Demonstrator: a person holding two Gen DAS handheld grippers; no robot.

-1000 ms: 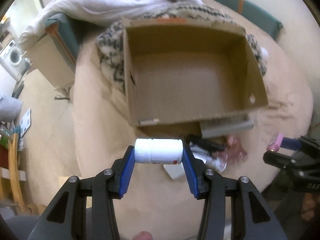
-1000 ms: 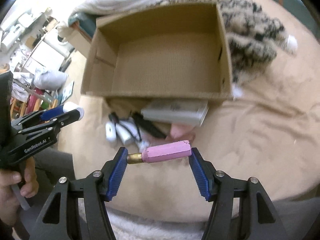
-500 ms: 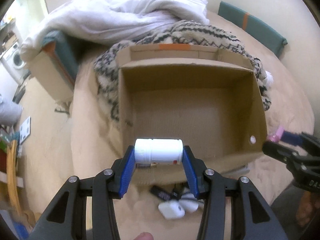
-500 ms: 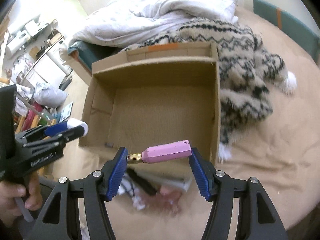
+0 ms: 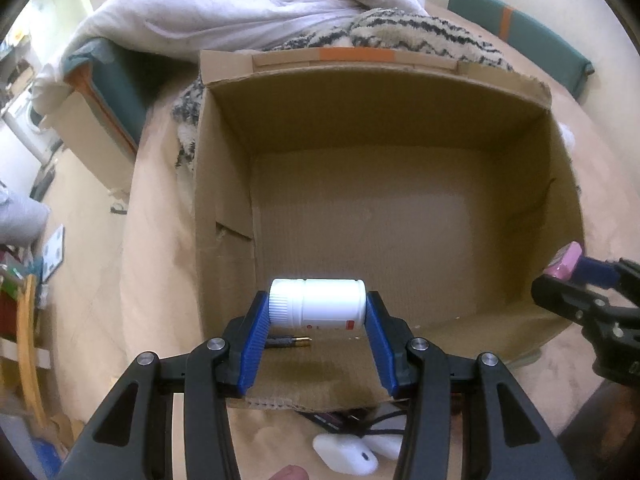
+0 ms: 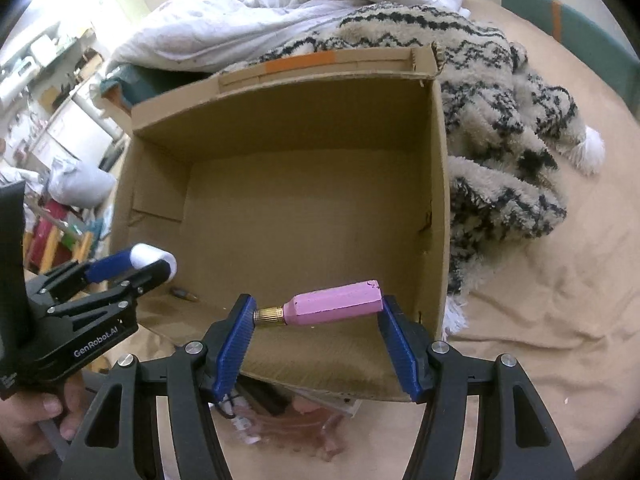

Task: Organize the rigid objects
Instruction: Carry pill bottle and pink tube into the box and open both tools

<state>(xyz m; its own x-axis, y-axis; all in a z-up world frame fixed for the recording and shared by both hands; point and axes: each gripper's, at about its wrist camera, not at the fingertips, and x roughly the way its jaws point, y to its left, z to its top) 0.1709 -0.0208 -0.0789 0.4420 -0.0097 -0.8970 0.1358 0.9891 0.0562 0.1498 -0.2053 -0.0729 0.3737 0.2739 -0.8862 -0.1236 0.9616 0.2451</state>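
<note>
My left gripper (image 5: 318, 314) is shut on a white plastic bottle (image 5: 318, 302), held sideways over the near left part of an open cardboard box (image 5: 400, 208). My right gripper (image 6: 316, 310) is shut on a pink stick with a brass tip (image 6: 334, 304), held sideways over the box's (image 6: 300, 200) near right part. A small dark pen-like piece with a brass end (image 5: 290, 340) lies on the box floor under the bottle; it also shows in the right wrist view (image 6: 184, 294). Each gripper shows in the other's view: the left (image 6: 132, 268), the right (image 5: 576, 276).
The box sits on a beige bed cover (image 6: 540, 320). A patterned fleece blanket (image 6: 500, 140) and a white duvet (image 5: 260, 4) lie behind it. White devices with a black cable (image 5: 352, 450) and a pink wrapper (image 6: 296, 428) lie in front of the box.
Both grippers have moved forward with their loads, from in front of the box to over its near inside edge. The box now fills both views.
</note>
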